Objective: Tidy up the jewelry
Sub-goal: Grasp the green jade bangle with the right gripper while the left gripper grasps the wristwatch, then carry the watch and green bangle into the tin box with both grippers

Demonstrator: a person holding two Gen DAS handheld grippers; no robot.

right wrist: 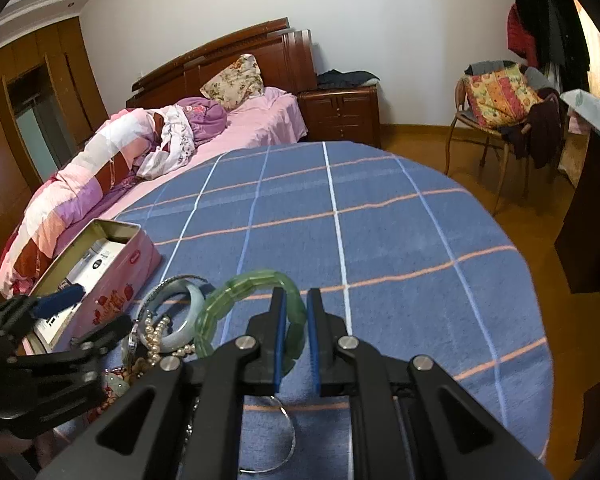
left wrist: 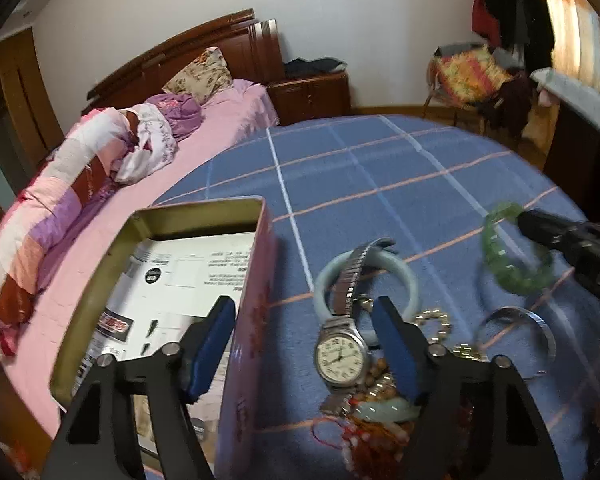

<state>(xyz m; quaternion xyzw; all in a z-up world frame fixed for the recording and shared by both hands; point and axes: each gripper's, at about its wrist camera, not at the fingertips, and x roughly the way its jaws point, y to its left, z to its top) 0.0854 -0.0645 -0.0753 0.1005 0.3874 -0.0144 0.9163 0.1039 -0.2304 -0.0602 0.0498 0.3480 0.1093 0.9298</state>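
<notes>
My right gripper (right wrist: 296,308) is shut on a green bead bracelet (right wrist: 236,300) and holds it above the blue checked cloth; it also shows in the left wrist view (left wrist: 512,256). My left gripper (left wrist: 304,320) is open and empty, one finger over the open pink tin (left wrist: 248,320), the other over the jewelry pile. A wristwatch (left wrist: 342,350) with a metal band lies on a pale jade bangle (left wrist: 410,280). A silver bangle (left wrist: 540,328), pearl strand (right wrist: 156,340) and beaded pieces (left wrist: 376,432) lie nearby.
The tin (right wrist: 116,280) holds a printed paper (left wrist: 172,280). The blue cloth (right wrist: 380,240) covers a round table. A bed with pink bedding (right wrist: 140,152) stands to the left, a chair with clothes (right wrist: 500,108) at the far right.
</notes>
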